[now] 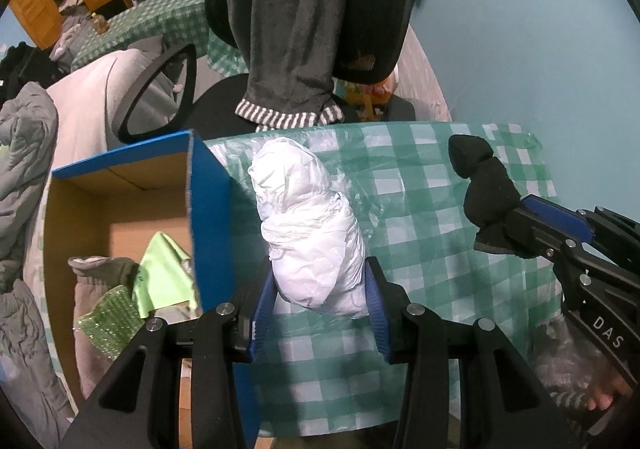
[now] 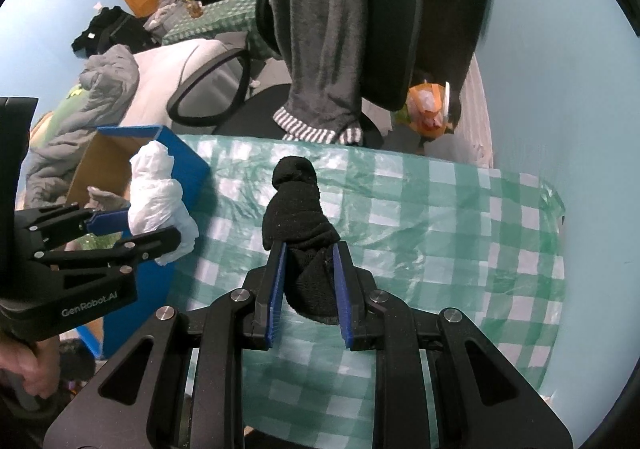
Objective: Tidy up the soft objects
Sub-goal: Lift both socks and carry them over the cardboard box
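Observation:
My left gripper is shut on a crumpled white plastic bag and holds it above the green checked tablecloth, just right of a blue cardboard box. The bag also shows in the right wrist view. My right gripper is shut on a rolled black sock, held upright above the cloth. It appears at the right of the left wrist view. The box holds a grey cloth, a light green cloth and green bubble wrap.
A black office chair with a grey striped-cuff garment draped over it stands behind the table. Grey bedding is piled at the left. A light blue wall bounds the table's right side. An orange bag lies behind the chair.

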Motion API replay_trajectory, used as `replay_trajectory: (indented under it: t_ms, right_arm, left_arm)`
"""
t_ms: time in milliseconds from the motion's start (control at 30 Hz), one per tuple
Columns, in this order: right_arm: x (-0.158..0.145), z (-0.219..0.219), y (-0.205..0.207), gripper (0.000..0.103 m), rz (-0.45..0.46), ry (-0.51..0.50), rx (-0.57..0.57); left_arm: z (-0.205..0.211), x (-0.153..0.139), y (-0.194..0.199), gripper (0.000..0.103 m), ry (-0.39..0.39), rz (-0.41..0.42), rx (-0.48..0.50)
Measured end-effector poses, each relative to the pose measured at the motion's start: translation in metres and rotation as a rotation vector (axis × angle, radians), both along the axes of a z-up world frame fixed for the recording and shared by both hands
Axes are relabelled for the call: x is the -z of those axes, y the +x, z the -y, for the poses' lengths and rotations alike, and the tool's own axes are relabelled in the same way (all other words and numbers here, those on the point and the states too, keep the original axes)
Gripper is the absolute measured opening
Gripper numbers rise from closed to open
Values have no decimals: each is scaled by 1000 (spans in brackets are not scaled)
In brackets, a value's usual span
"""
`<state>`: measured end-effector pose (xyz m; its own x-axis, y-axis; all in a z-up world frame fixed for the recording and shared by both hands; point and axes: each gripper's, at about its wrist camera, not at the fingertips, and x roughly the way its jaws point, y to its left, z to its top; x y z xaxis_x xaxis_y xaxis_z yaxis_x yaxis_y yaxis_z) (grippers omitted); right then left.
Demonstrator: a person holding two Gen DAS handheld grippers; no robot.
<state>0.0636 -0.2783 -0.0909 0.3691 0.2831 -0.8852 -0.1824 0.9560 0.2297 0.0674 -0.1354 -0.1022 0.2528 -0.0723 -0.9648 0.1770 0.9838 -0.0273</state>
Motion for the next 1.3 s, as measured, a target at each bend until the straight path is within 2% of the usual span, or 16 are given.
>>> replay_trajectory:
  t_ms: [633, 1300]
  right_arm:
    - [-24, -62, -1, 21, 37, 37, -95]
    - [-29, -150, 7, 21, 42, 64, -244]
  left_arm:
    - [-61, -32, -25, 43, 3, 57, -81]
    - [-139, -33, -34, 43, 32, 60, -200]
